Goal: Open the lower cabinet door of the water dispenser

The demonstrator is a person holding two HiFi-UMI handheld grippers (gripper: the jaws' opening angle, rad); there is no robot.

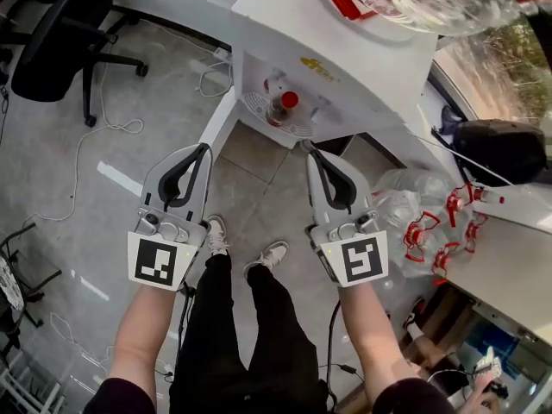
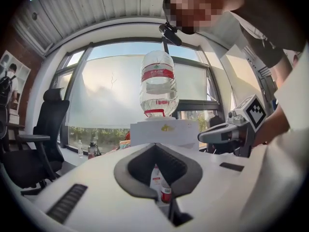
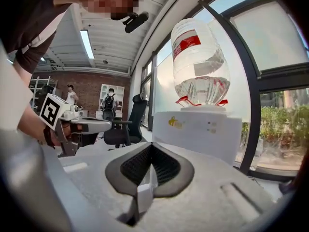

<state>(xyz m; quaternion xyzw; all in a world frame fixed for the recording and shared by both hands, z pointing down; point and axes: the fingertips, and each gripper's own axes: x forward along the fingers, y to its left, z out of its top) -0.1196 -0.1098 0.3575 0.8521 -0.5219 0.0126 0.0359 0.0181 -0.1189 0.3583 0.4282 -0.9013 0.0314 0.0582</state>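
Note:
The white water dispenser (image 1: 345, 54) stands ahead of me, its upturned clear bottle (image 2: 158, 83) on top and a small red-capped bottle (image 1: 287, 102) in the tap recess. From its lower left corner a white panel (image 1: 217, 126) juts toward me, edge-on; it looks like the lower cabinet door swung outward. My left gripper (image 1: 204, 149) and right gripper (image 1: 309, 149) hang side by side in front of the dispenser, apart from it. Both are shut with nothing in them. The left gripper (image 2: 155, 145) and right gripper (image 3: 152, 146) point about level at the dispenser's upper part (image 3: 198, 129).
A black office chair (image 1: 60, 41) stands at the far left, with cables (image 1: 95, 136) trailing over the floor. Several empty water bottles with red handles (image 1: 431, 227) and a black bag (image 1: 509, 149) lie to the right. My feet (image 1: 259, 250) are below the grippers.

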